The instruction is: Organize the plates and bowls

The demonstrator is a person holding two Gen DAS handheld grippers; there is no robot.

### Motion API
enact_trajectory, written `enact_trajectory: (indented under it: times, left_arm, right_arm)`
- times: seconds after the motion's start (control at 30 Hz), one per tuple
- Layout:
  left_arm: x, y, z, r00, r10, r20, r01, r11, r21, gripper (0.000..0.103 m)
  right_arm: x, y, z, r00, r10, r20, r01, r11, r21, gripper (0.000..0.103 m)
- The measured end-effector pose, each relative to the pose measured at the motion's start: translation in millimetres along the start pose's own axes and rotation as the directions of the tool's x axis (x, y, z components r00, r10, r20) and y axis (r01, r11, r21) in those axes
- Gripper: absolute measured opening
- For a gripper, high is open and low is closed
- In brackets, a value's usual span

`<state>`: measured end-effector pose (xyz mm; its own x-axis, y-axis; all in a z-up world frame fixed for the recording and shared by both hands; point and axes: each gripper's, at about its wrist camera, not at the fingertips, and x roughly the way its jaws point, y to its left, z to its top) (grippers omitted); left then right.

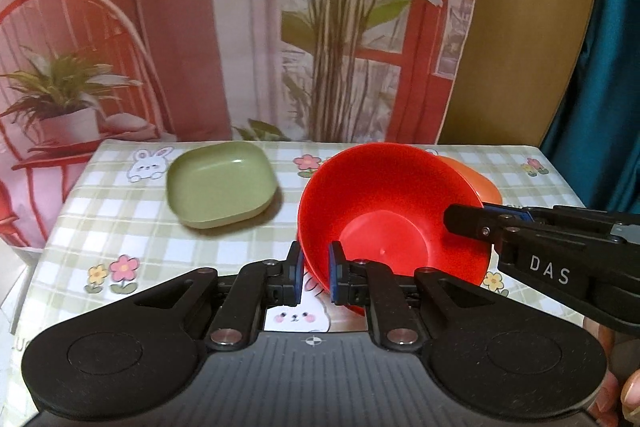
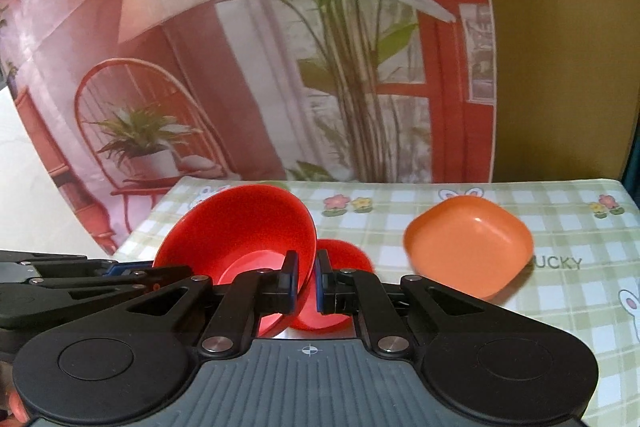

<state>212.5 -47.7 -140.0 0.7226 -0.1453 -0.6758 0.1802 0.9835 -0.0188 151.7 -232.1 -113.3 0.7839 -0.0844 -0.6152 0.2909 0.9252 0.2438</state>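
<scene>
Fingers of the left gripper (image 1: 314, 273) pinch the near rim of a tilted red bowl (image 1: 384, 211) above the checked tablecloth (image 1: 120, 227); an orange dish (image 1: 480, 183) is mostly hidden behind it, and a green dish (image 1: 222, 185) sits apart at left. From the right wrist, the right gripper (image 2: 307, 283) pinches that bowl's rim, its base bulging behind the fingers; the orange dish lies blurred at right.

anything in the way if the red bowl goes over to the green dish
Nothing visible. In the left wrist view, only bare tablecloth lies between the red bowl and the green dish. The orange dish sits behind the bowl on the far side, away from that path.
</scene>
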Motion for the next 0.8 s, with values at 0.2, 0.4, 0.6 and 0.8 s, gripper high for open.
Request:
enact_trajectory:
  times: [0.2,0.4,0.6,0.8]
  left_arm:
    - [23.8,-6.0,12.9,1.0,-0.019,-0.023,0.019,1.0,0.013,0.014]
    - [49.5,-10.9,18.3,0.998,-0.033,-0.058,0.034,0.999,0.016,0.014]
    - [69.8,-10.7,17.1,0.996,-0.027,-0.088,0.03,0.999,0.028,0.014]
    - [82.6,-1.4,13.5,0.993,-0.007,-0.118,0.01,1.0,0.023,0.015]
  right_arm:
    - [13.8,-19.6,5.0,1.0,-0.019,-0.016,0.019,1.0,0.006,0.008]
    - [36.7,-38.3,9.7,0.998,-0.04,-0.04,0.04,0.999,0.018,0.008]
    - [62.7,-53.0,7.4,0.996,-0.042,-0.075,0.046,0.998,0.047,0.008]
    - [86.8,-51.9,1.7,0.993,-0.035,-0.116,0.041,0.998,0.056,0.007]
